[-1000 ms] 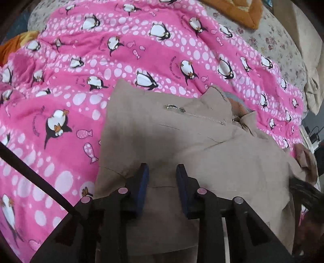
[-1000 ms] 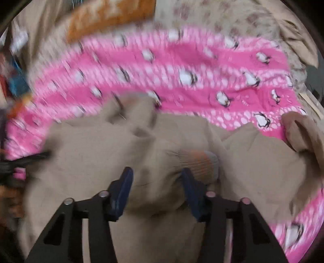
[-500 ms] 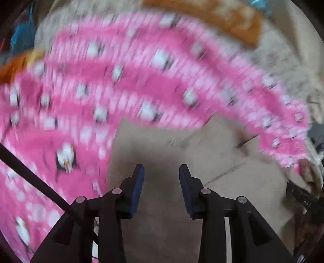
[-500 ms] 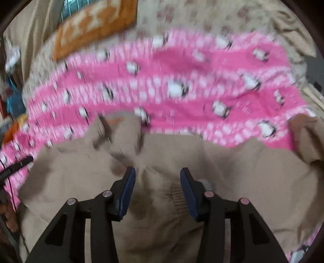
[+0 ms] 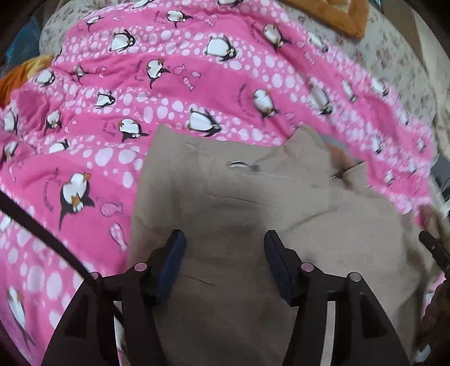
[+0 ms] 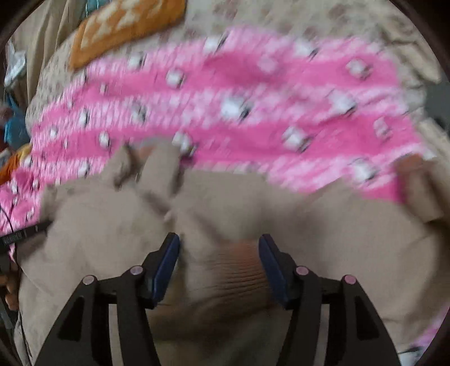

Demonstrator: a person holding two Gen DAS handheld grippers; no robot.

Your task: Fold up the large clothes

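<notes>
A bed with a floral sheet (image 5: 393, 56) is the setting here, and most of it is covered by a bright pink blanket (image 5: 197, 73) printed with penguins, white dots and little fish. There's an orange cushion (image 6: 123, 25) up at the far end, sitting on the sheet past the blanket's edge. The jacket (image 5: 239, 202) is a big tan one, spread out on the blanket on the near side, with a metal zipper (image 5: 244, 166) running across its upper part and the collar sticking up at the far edge. The left gripper (image 5: 223, 253) hangs over the jacket's left portion, its blue-padded fingers (image 5: 173, 259) spread wide with nothing between them but the flat fabric underneath; can't say if the tips actually touch the cloth. A thin black cable (image 5: 42, 231) cuts diagonally across the blanket on that side. The right gripper (image 6: 219, 259) is over the middle of the jacket, fingers (image 6: 166, 261) also wide apart, and a ribbed knit cuff (image 6: 239, 276) bunches up in the gap between them. The pads sit beside the cuff but aren't closed on it. The right view is pretty smeared, so the blanket pattern is just blobs there. The jacket's right edge reaches out toward the blanket's edge, with a lump of tan fabric (image 6: 422, 185) piled at far right.
</notes>
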